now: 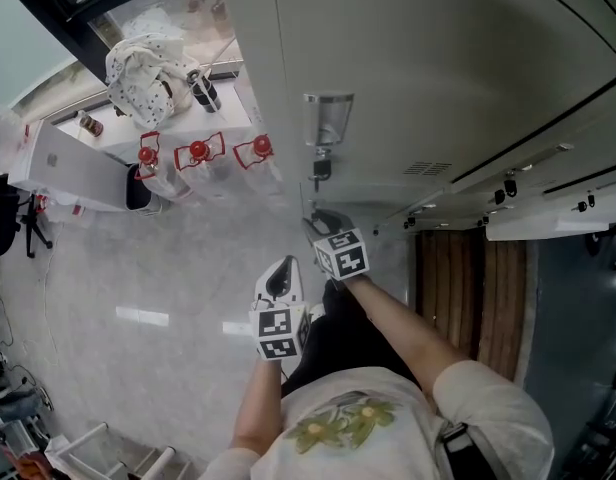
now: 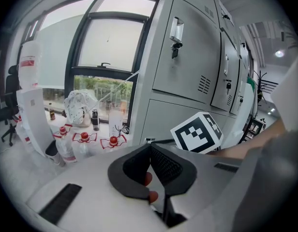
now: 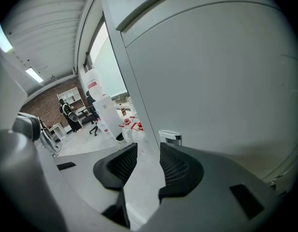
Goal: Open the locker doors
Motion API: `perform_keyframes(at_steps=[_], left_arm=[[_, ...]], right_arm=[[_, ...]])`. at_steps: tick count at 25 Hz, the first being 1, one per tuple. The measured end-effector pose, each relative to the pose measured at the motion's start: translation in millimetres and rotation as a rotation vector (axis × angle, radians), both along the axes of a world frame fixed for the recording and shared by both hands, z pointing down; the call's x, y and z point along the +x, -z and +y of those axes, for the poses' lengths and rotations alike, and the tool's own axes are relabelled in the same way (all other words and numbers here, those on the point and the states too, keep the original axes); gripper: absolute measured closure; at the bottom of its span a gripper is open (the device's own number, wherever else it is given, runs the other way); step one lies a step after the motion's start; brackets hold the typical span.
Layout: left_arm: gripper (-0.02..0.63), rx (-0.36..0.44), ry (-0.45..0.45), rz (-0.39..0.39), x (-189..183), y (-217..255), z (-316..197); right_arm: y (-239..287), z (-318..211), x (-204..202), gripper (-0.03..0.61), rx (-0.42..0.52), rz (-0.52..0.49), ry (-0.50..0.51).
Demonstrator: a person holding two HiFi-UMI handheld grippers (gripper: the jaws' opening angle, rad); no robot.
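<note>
Grey lockers seen ahead and to right, doors plain, flat, shut. Pale floor seen below. Dotted white bag set by window, left of lockers. Red-capped bottles lined up under bag. Right gripper held near locker, jaws apart, nothing between. Left gripper held further back, jaws together, nothing held. Silver handle fixed on near door, key stuck in below.

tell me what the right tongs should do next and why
Probably ease the right tongs forward onto the small metal latch on the closed locker door: they stand open with nothing between them, and the latch sits just beyond their tips.
</note>
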State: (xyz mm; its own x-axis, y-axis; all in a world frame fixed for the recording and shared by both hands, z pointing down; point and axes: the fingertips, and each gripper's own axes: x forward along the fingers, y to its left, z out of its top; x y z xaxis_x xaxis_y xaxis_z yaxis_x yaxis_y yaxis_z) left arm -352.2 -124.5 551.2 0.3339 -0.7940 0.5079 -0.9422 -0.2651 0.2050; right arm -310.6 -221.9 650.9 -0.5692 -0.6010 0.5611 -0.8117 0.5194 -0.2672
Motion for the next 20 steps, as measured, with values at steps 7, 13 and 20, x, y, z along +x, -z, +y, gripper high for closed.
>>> perform_keyframes(at_steps=[7, 13, 20], left_arm=[[0.583, -0.025, 0.017, 0.000, -8.9, -14.4, 3.9], [0.583, -0.039, 0.014, 0.005, -10.6, -20.9, 8.3], [0.583, -0.054, 0.008, 0.009, -10.4, -25.8, 15.3]], right_arm=[[-19.0, -10.8, 0.0, 0.439, -0.014, 0.009, -0.031], [-29.4, -18.7, -3.4, 0.439, -0.018, 0.040, -0.042], [-37.3, -26.7, -2.0, 0.439, -0.023, 0.065, -0.045]])
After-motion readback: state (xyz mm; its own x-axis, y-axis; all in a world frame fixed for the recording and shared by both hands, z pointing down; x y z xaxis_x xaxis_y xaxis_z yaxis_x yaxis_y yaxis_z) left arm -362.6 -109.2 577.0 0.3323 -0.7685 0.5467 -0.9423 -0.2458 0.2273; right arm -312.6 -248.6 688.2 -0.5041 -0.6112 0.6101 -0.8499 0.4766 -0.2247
